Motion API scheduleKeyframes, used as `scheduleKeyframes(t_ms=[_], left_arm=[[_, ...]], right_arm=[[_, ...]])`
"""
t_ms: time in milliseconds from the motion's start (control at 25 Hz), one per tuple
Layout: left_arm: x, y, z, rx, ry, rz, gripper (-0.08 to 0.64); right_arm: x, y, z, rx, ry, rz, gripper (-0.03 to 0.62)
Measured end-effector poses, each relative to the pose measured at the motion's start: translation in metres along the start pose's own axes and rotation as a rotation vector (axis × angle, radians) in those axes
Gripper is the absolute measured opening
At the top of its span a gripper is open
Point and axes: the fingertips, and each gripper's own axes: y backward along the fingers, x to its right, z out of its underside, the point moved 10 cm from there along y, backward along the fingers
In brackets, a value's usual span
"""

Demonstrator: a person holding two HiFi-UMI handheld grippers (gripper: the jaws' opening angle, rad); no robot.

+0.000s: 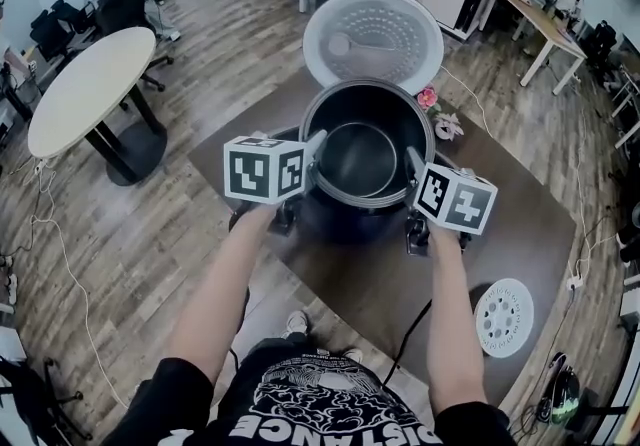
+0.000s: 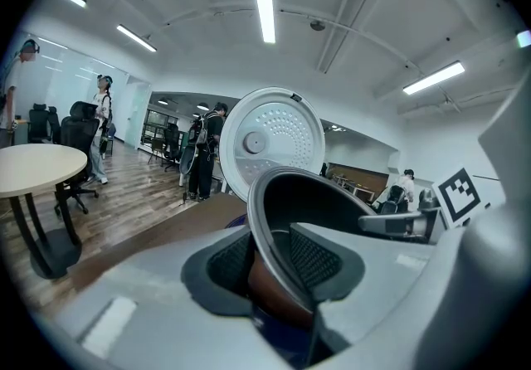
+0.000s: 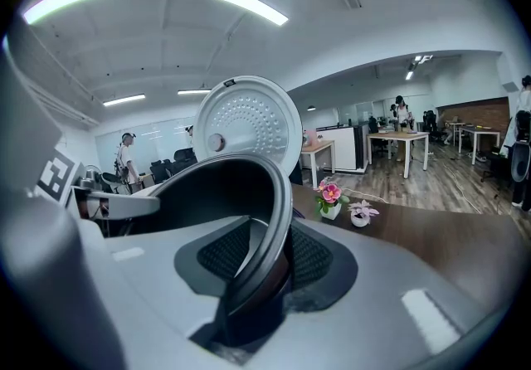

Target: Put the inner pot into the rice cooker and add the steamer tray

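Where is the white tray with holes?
In the head view, the steamer tray lies flat on the brown table at the lower right, just right of the person's right forearm and apart from the rice cooker.

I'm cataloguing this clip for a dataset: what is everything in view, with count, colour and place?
inner pot: one, dark metal, at the rice cooker's opening, held by its rim
rice cooker: one, dark blue body, on the brown table
lid: one, white, swung open behind the pot
steamer tray: one, white, flat on the table, near right
flower pots: two, small, pink blooms, on the table right of the cooker
brown table: one, dark brown, under all these
round table: one, cream top, black base, on the floor at left
left gripper: one, grey, jaws shut on the pot's left rim
right gripper: one, grey, jaws shut on the pot's right rim
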Motion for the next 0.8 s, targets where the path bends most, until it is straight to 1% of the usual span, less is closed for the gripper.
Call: scheduleKeyframes(t_ms=[200, 520, 680, 800], left_arm=[[-0.005, -0.007, 0.009, -0.018, -0.009, 0.002, 0.135], [-0.004, -0.014, 0.021, -0.021, -0.036, 0.0, 0.134], [-0.005, -0.016, 0.023, -0.021, -0.044, 0.004, 0.135], [-0.007, -0.02, 0.025, -0.037, -0.045, 0.004, 0.141]], right_arm=[[0.002, -0.007, 0.011, -0.001, -0.001, 0.005, 0.132], [0.008, -0.012, 0.026, -0.01, 0.0, 0.023, 0.135], [0.008, -0.014, 0.029, -0.01, 0.001, 0.019, 0.138], [0.01, -0.016, 0.031, -0.028, -0.002, 0.034, 0.143]])
